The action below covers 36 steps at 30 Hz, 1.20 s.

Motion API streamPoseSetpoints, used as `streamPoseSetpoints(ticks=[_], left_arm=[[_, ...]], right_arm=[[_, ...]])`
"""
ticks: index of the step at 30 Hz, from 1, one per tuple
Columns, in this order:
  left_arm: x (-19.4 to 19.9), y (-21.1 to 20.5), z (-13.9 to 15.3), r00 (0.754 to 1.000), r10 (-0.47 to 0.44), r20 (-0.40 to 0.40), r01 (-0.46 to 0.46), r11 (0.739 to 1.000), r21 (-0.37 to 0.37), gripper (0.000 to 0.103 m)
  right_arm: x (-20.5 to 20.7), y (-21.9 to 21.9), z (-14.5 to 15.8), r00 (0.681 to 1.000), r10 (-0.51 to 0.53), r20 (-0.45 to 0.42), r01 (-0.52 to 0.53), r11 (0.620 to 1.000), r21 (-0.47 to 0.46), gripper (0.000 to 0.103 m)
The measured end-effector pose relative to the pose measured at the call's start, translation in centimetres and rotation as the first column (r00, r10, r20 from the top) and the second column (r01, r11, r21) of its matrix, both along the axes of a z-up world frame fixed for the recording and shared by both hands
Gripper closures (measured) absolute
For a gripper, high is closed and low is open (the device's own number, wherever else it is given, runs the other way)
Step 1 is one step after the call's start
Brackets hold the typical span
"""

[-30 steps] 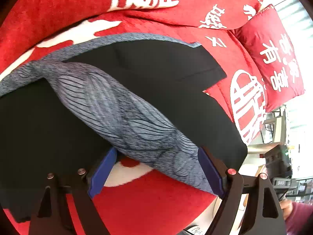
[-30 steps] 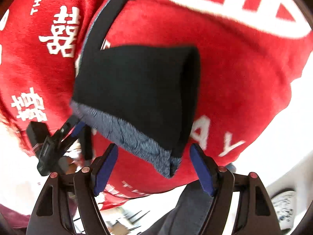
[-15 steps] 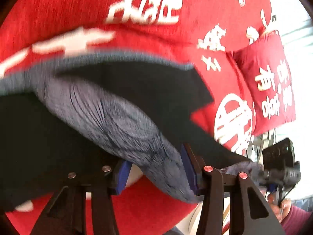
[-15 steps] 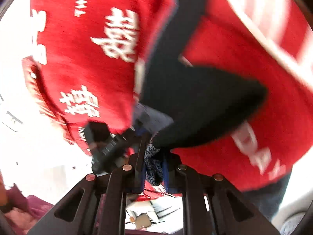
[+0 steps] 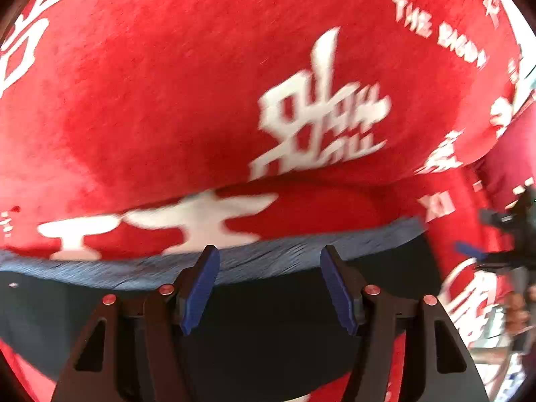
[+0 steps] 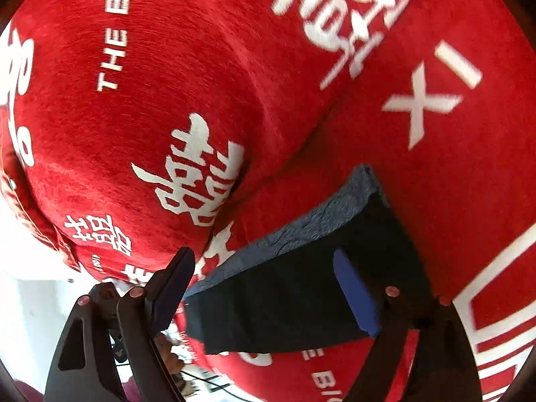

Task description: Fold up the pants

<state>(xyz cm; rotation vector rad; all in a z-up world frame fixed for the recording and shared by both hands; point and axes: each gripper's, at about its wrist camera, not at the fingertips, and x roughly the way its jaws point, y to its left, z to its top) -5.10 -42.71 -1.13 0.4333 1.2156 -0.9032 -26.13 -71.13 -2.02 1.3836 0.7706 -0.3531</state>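
We had pinched the grey band of the pants (image 6: 301, 278) half a second earlier; both grippers' jaws had just been opening. The left gripper (image 5: 269, 284) and right gripper (image 6: 268, 288) stood spread, gripping nothing. The pants lay folded on the red sofa (image 5: 201, 83), near its seat's front edge, so this fold looked finished.

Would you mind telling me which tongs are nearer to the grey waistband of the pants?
Left. The left tongs hover open with tips over the waistband; the right tongs hover open above the black fabric.

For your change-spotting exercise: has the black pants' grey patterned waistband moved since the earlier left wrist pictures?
Yes. The grey patterned waistband now lies flat below the red sofa's backrest crease, no longer between the tongs.
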Motion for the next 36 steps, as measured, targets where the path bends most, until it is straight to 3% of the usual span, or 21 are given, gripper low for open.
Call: streamPoseSetpoints(ticks=[3, 4, 7, 9, 10, 11, 15, 18, 19, 20, 21, 22, 23, 27, 28, 30, 31, 36], left_arm=[[0.0, 2.2, -2.6, 0.999, 0.026, 0.032, -0.03, 0.991, 0.134, 0.039], [-0.1, 3.0, -3.3, 0.999, 0.039, 0.029, -0.043, 0.986, 0.162, 0.039], [-0.3, 4.6, -4.8, 0.997, 0.07, 0.031, -0.075, 0.975, 0.207, 0.039], [-0.3, 5.0, -5.4, 0.996, 0.09, 0.022, -0.093, 0.972, 0.218, 0.039], [-0.3, 4.9, -5.5, 0.995, 0.095, 0.02, -0.097, 0.971, 0.216, 0.039], [-0.2, 4.6, -5.5, 0.995, 0.094, 0.02, -0.096, 0.973, 0.211, 0.039], [0.0, 2.9, -5.4, 0.995, 0.075, 0.068, -0.086, 0.978, 0.191, 0.038], [1.5, 2.8, -7.6, 0.989, 0.137, 0.057, -0.148, 0.947, 0.286, 0.038], [1.9, 3.1, -7.6, 0.986, 0.163, 0.037, -0.166, 0.944, 0.286, 0.038], [2.1, 3.5, -7.1, 0.983, 0.179, 0.027, -0.18, 0.948, 0.263, 0.038], [2.0, 3.8, -6.6, 0.984, 0.172, 0.044, -0.178, 0.953, 0.246, 0.038], [1.9, 4.0, -6.2, 0.986, 0.155, 0.063, -0.166, 0.955, 0.244, 0.038], [1.6, 4.1, -6.0, 0.988, 0.13, 0.079, -0.146, 0.957, 0.249, 0.038], [0.6, 4.5, -6.8, 0.994, 0.083, 0.07, -0.099, 0.956, 0.275, 0.038], [0.2, 4.5, -7.2, 0.994, 0.083, 0.073, -0.101, 0.953, 0.285, 0.038], [0.2, 4.5, -7.8, 0.992, 0.108, 0.065, -0.122, 0.948, 0.294, 0.038], [0.3, 4.5, -7.6, 0.991, 0.121, 0.061, -0.134, 0.947, 0.292, 0.038], [0.1, 3.2, -6.6, 0.988, 0.093, 0.124, -0.121, 0.962, 0.246, 0.038]], right_arm=[[-2.1, 1.5, -1.2, 0.996, -0.031, -0.087, 0.031, 0.999, 0.009, 0.026], [-2.6, 1.5, -2.0, 0.992, -0.042, -0.116, 0.045, 0.999, 0.026, 0.036], [-5.1, 3.0, -4.9, 0.978, -0.088, -0.188, 0.107, 0.989, 0.098, 0.06], [-6.3, 3.9, -7.3, 0.967, -0.13, -0.217, 0.168, 0.972, 0.165, 0.067], [-6.5, 4.0, -8.0, 0.965, -0.146, -0.217, 0.187, 0.966, 0.182, 0.079], [-6.4, 4.0, -8.5, 0.964, -0.159, -0.214, 0.2, 0.962, 0.187, 0.102], [-4.3, 2.2, -5.7, 0.986, -0.139, -0.094, 0.146, 0.986, 0.077, 0.102], [-3.6, 1.1, -4.9, 0.974, -0.121, -0.194, 0.122, 0.993, -0.007, 0.099], [-4.0, 1.1, -5.3, 0.969, -0.118, -0.215, 0.125, 0.992, 0.021, 0.098], [-4.5, 1.4, -5.5, 0.978, -0.109, -0.178, 0.123, 0.99, 0.069, 0.097], [-4.9, 1.8, -5.5, 0.984, -0.095, -0.15, 0.111, 0.989, 0.098, 0.089], [-5.3, 2.7, -5.5, 0.988, -0.075, -0.135, 0.091, 0.989, 0.118, 0.06], [-5.8, 3.6, -5.6, 0.988, -0.064, -0.144, 0.081, 0.989, 0.121, 0.04], [-6.6, 5.5, -7.7, 0.984, -0.105, -0.146, 0.128, 0.98, 0.155, 0.045], [-6.8, 5.4, -8.1, 0.982, -0.146, -0.117, 0.164, 0.972, 0.166, 0.054], [-6.5, 4.9, -8.9, 0.978, -0.186, -0.096, 0.201, 0.963, 0.178, 0.087], [-6.3, 4.6, -9.0, 0.978, -0.179, -0.103, 0.195, 0.965, 0.174, 0.096], [-4.4, 3.1, -4.9, 0.993, -0.118, 0.029, 0.115, 0.99, 0.079, 0.096]])
